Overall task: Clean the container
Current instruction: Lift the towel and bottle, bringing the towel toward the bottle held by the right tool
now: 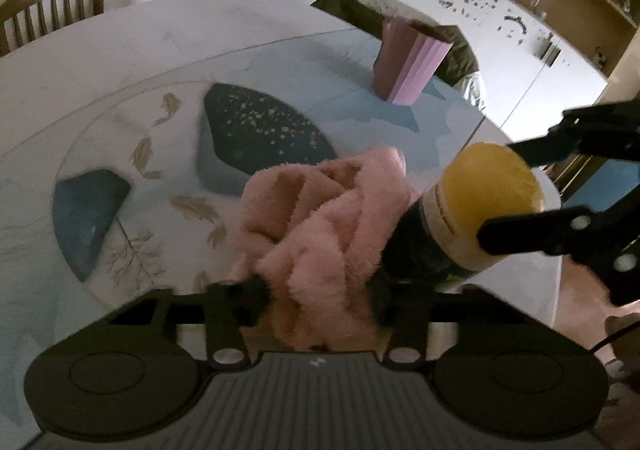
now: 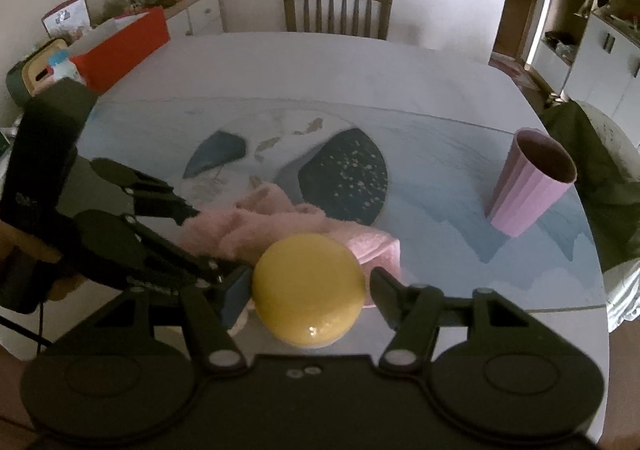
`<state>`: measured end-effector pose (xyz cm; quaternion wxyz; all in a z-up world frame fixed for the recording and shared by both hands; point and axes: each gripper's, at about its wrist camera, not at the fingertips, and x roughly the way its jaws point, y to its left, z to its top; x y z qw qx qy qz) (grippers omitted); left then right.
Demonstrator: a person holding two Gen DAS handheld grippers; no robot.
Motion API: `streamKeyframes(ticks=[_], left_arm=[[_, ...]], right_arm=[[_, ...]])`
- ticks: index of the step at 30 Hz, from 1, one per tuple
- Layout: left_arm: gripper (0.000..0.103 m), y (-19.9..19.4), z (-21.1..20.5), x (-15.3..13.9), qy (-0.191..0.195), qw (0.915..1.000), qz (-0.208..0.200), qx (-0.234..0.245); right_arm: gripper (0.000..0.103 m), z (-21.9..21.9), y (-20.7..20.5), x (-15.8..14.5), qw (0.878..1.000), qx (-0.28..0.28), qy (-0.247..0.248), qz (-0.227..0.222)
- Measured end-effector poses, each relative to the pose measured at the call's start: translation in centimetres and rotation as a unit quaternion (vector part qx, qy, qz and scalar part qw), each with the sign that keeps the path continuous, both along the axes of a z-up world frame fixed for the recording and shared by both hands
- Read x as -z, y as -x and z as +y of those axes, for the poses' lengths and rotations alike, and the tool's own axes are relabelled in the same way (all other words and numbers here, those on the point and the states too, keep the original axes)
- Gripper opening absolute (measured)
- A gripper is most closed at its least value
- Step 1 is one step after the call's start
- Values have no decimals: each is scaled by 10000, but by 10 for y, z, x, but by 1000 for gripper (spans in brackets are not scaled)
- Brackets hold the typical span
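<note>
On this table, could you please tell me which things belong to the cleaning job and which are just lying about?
In use:
- yellow-lidded dark container, held by right gripper
- fluffy pink cloth, held by left gripper

Lying about:
- ribbed pink plastic cup
- red box
- wooden chair

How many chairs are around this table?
2 that I can see. One wooden chair stands at the far side of the table. Another, draped in green cloth, is at the right edge behind the pink cup. More may be out of view.
</note>
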<state>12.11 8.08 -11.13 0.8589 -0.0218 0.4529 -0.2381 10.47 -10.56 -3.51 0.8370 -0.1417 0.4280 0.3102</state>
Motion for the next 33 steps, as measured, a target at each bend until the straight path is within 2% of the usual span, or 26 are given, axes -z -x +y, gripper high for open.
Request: streamKeyframes(ticks=[3,9,14,18,21,27,33], left_arm=[[26,1,4,-7,96,9999,-4,-42],[24,14,15,-46,464,9982,-384,-2],[24,26,8,-92,698,9933,-823,409],[24,30,-13,-113,910,9876,-944,861],[24,24,-34,-111,860,9878,-812,1011],[23,0,-44,-90,1272,9873,-103,951],[23,-7,-47,-62,1054,9924,253,585]], right_arm=[[62,0,0,2,10000,42,38,23],[60,-3,4,2,10000,20,-9,-16],[60,-7,5,2,10000,-40,-56,-40],[60,-11,7,3,9999,-95,-101,-86],[60,-14,10,4,9997,-169,-122,-142],[60,-26,18,5,9990,-328,-232,-174],[60,-46,20,8,9983,-373,-437,2]])
